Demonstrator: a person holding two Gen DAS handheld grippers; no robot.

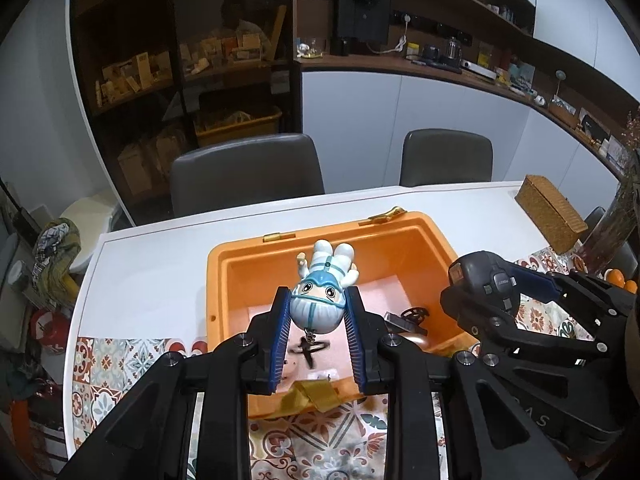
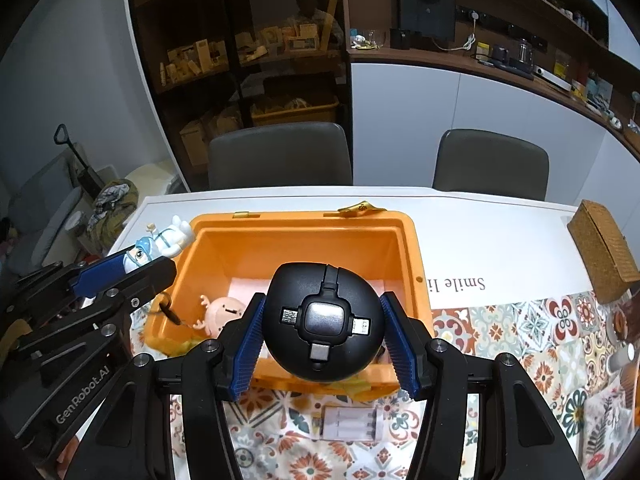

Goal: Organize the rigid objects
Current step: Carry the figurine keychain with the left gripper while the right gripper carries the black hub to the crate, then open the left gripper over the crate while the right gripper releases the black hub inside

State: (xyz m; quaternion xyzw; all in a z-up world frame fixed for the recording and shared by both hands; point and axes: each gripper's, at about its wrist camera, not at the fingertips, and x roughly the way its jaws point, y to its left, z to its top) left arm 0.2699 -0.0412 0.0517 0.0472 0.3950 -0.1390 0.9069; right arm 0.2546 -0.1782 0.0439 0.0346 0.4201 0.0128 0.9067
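Note:
My left gripper (image 1: 318, 312) is shut on a white and blue masked figurine (image 1: 322, 294), held upside down above the open orange box (image 1: 436, 240). It also shows in the right wrist view (image 2: 160, 246) at the box's left rim. My right gripper (image 2: 322, 334) is shut on a round black multi-plug adapter (image 2: 322, 326), held over the box's near edge (image 2: 416, 248). The adapter also shows in the left wrist view (image 1: 486, 284). Inside the box lie a pink figurine (image 2: 224, 314) and small dark parts (image 1: 414, 314) on a pink liner.
The box stands on a white table (image 1: 160, 256) partly covered by a patterned cloth (image 2: 520, 332). A woven basket (image 2: 602, 256) sits at the right. A clear battery pack (image 2: 348, 424) lies in front of the box. Two grey chairs (image 2: 280, 156) stand behind the table.

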